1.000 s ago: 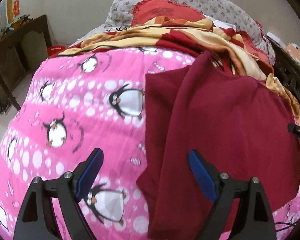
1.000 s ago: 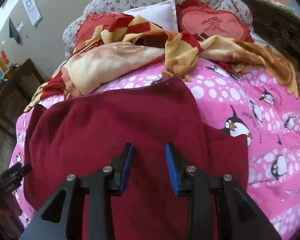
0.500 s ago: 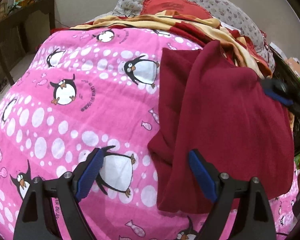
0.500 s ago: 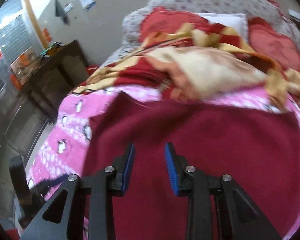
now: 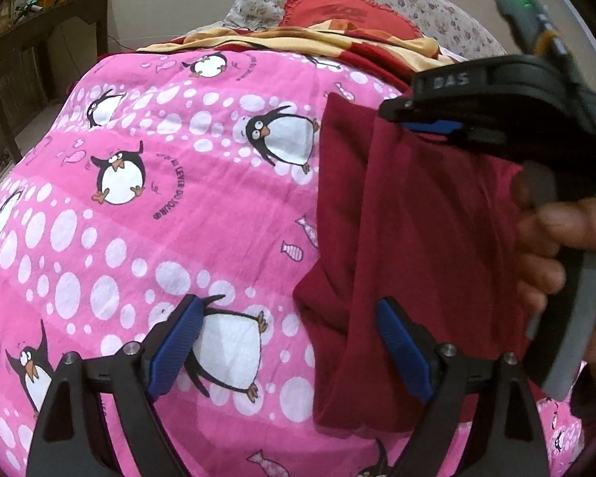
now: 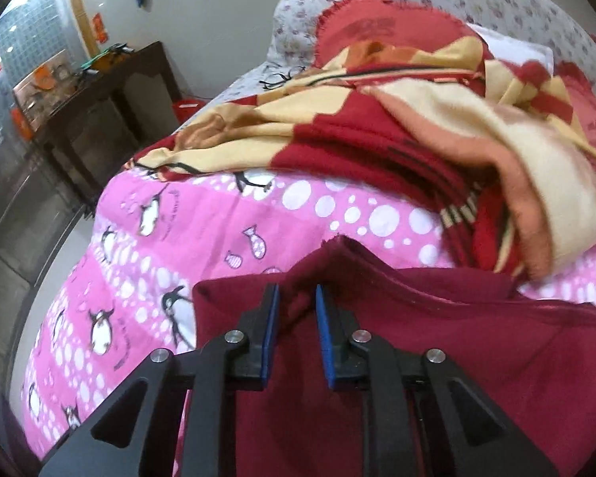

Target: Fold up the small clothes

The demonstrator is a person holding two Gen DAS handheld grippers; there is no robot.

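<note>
A dark red garment (image 5: 417, 238) lies on a pink penguin-print bedspread (image 5: 139, 198), right of centre in the left wrist view. My left gripper (image 5: 290, 342) is open just above the bed, straddling the garment's near left edge. My right gripper (image 6: 296, 310) has its blue pads closed on a raised fold of the garment (image 6: 457, 357) near its far left corner. It also shows in the left wrist view (image 5: 437, 127), held by a hand, pinching the garment's far edge.
A rumpled red and cream blanket (image 6: 377, 119) and floral and red pillows (image 5: 337, 4) lie at the head of the bed. A dark wooden table (image 6: 99, 111) stands by the wall to the left.
My right gripper swung left across the garment to its far left corner and closed on a fold there. My left gripper drew back toward the near edge.
</note>
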